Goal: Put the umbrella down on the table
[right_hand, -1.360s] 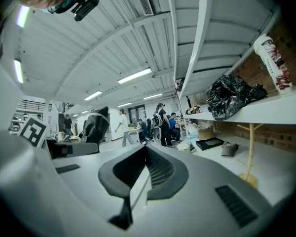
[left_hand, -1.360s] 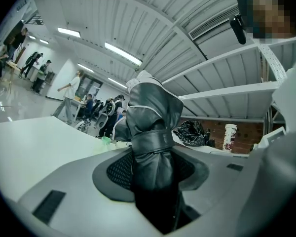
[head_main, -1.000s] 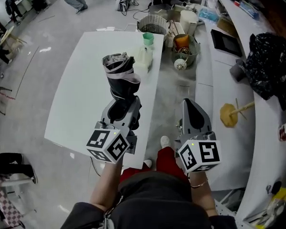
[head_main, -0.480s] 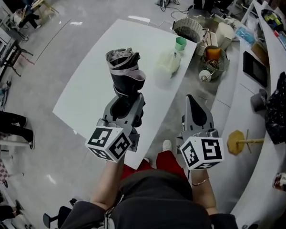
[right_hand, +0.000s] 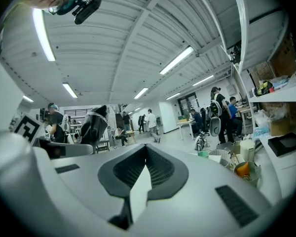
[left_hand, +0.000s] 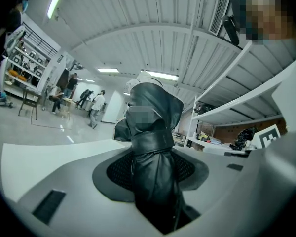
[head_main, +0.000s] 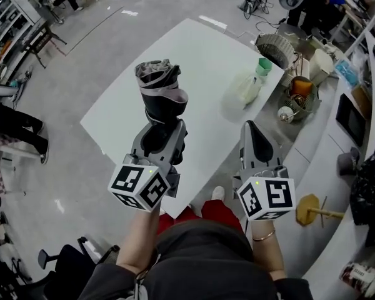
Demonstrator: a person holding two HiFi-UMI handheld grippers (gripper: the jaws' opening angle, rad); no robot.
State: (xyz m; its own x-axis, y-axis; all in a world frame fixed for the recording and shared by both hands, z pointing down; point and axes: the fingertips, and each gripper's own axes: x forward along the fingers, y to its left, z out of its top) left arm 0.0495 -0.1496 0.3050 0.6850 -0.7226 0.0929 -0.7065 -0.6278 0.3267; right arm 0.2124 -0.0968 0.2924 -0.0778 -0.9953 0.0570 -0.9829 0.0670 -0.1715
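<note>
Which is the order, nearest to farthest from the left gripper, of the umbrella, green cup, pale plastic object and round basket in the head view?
1. umbrella, between the left gripper jaws.
2. pale plastic object, on the table, to the right.
3. green cup, at the table's far right edge.
4. round basket, beyond that edge.

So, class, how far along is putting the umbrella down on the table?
Done: the left claw is clamped on the folded umbrella. In hand: it is held out over the white table, seemingly not resting on it. Left: lower it, lay it on the table and let go. The right claw is shut and empty.
</note>
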